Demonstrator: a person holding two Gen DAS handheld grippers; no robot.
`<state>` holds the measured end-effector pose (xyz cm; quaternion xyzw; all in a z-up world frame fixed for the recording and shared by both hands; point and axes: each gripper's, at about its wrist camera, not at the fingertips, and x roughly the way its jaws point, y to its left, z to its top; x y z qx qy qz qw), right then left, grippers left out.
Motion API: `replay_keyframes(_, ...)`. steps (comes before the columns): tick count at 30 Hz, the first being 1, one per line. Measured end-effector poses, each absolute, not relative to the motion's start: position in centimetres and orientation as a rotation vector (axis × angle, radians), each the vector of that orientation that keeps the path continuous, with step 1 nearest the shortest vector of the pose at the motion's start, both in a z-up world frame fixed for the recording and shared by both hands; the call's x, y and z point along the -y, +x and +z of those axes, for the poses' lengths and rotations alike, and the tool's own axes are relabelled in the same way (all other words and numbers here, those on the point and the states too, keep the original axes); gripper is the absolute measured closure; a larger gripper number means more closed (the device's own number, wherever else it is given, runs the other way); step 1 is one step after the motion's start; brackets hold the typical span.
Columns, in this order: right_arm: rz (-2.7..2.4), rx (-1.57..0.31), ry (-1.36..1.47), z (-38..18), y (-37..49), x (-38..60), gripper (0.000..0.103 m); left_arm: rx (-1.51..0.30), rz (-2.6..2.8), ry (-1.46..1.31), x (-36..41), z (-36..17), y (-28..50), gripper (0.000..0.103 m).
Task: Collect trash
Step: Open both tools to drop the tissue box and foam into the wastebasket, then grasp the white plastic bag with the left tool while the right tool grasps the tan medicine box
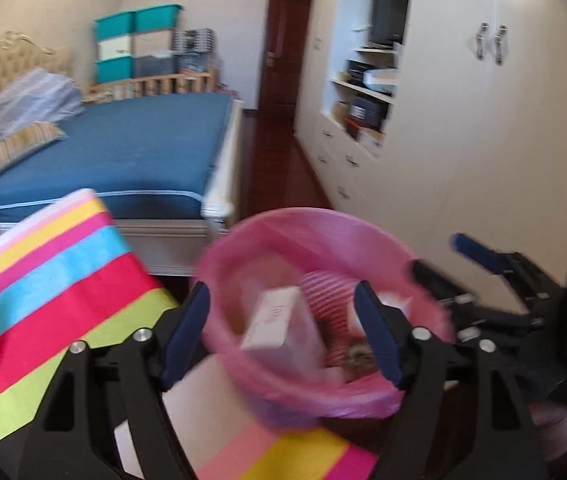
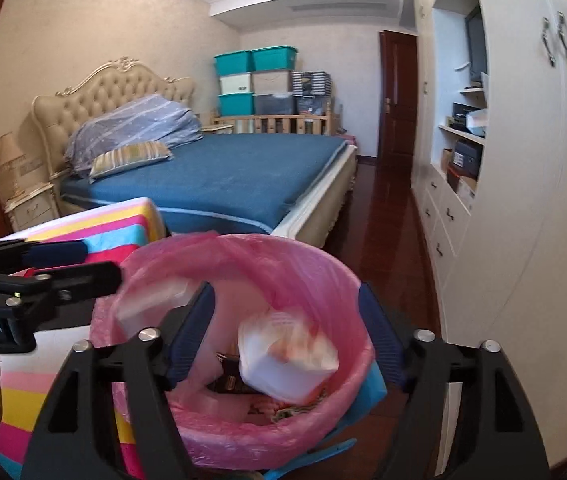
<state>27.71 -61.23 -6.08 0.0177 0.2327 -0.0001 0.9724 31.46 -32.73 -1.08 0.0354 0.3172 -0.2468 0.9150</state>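
A bin lined with a pink bag (image 1: 367, 400) (image 2: 347, 276) stands just in front of both grippers. In the left wrist view a white box (image 1: 273, 320), blurred, is in the air above the bin's mouth between my open fingers. My left gripper (image 1: 283, 336) is open and empty. In the right wrist view a white packet (image 2: 289, 364), blurred, is in the bin's mouth, and other trash lies below it. My right gripper (image 2: 287, 336) is open and empty. The left gripper also shows in the right wrist view (image 2: 43, 268), and the right gripper shows in the left wrist view (image 1: 495, 280).
A table with a striped cloth (image 1: 47, 280) (image 2: 95, 232) lies to the left of the bin. A bed with a blue cover (image 2: 223, 176) stands behind. White cupboards (image 2: 523, 200) line the right side, with a dark wood floor (image 2: 387, 220) between.
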Motion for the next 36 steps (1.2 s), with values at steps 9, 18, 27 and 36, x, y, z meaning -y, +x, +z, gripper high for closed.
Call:
replay_keyframes(9,0.021,-0.407,0.029,-5.0,21.4,59.0,0.032,-0.539,-0.340,0.140,24.3,-0.5,25.8,0.005)
replay_keyframes(18,0.154,-0.446,0.025,-6.0,19.1,51.0,0.032,-0.528,-0.243,0.235,16.9,-1.6,19.1,0.005)
replay_keyframes(27,0.321,-0.481,-0.041,-6.5,19.4,40.2,0.029,-0.552,-0.102,0.192,7.7,-2.4,15.6,0.005)
replay_keyframes(36,0.445,-0.501,-0.110,-6.2,19.8,32.7,0.026,-0.644,0.025,0.156,-1.7,-2.2,19.0,0.005)
